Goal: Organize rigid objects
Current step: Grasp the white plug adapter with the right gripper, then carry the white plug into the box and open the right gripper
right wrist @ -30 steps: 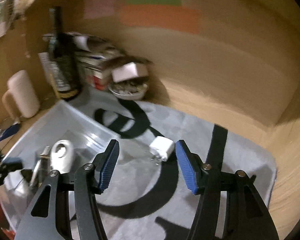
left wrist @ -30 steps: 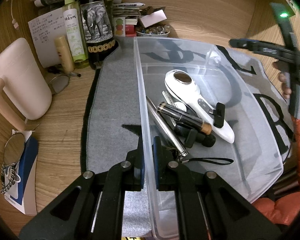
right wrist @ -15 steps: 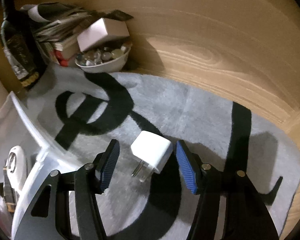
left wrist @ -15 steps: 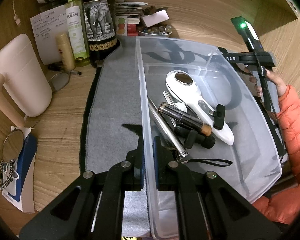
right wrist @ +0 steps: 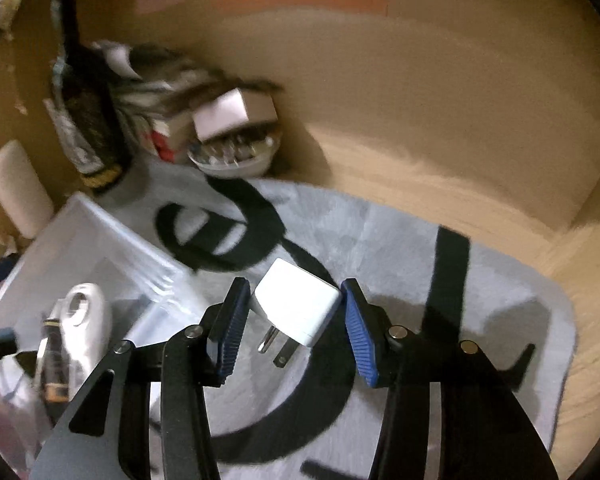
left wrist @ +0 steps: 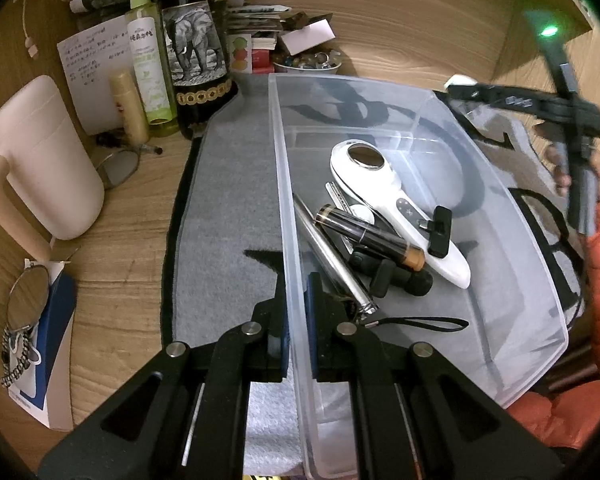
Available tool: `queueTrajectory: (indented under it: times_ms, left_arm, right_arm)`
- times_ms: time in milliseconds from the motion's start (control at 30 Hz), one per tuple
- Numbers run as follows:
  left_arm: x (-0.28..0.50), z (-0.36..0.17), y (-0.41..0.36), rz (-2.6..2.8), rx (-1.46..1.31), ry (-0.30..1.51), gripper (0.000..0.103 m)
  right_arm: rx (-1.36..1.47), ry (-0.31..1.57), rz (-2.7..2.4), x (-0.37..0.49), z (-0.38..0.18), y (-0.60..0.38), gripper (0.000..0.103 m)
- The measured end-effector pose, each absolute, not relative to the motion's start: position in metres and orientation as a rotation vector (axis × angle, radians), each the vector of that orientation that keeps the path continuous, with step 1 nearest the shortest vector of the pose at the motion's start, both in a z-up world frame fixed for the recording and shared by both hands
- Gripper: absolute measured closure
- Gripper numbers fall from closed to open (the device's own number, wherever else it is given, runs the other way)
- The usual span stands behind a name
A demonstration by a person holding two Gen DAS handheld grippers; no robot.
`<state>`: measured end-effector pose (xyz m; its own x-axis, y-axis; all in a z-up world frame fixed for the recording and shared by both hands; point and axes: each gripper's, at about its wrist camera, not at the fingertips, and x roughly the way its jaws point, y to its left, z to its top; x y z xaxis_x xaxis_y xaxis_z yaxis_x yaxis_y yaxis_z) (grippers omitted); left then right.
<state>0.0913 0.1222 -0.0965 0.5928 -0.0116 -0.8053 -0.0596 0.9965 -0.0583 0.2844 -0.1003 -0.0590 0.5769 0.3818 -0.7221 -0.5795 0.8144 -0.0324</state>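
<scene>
Left wrist view: the left gripper (left wrist: 296, 320) is clamped on the near left wall of a clear plastic bin (left wrist: 500, 216), one blue pad on each side of the wall. The bin sits on a grey mat (left wrist: 228, 200) with black lettering. Inside lie a white handheld device (left wrist: 384, 196), a silver pen (left wrist: 332, 256), a dark tube with a gold end (left wrist: 372, 236) and a small black piece (left wrist: 440, 232), crowded toward the left wall; the right half of the bin floor is bare. Left of the mat, bottles (left wrist: 196, 52) and a pale jug (left wrist: 40, 160) stand close by.

Right wrist view, blurred: the right gripper (right wrist: 296, 320) holds a white plug adapter (right wrist: 296, 304) between its blue pads, prongs pointing down and toward the camera, just right of the bin's corner (right wrist: 112, 240). Bare mat (right wrist: 400, 248) stretches behind to the wooden wall (right wrist: 420, 100).
</scene>
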Motion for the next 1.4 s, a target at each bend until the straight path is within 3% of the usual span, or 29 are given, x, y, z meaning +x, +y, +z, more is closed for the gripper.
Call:
queueTrajectory:
  times_ms: [500, 1400]
  left_arm:
    - [0.091, -0.097, 0.121, 0.031, -0.073, 0.935, 0.096]
    - [0.091, -0.096, 0.122, 0.026, -0.082, 0.941, 0.096]
  right_arm:
    - [-0.297, 0.567, 0.733, 0.189, -0.004, -0.082, 0.059]
    - [-0.465, 0.795, 0.950, 0.179, -0.076, 0.007, 0.058]
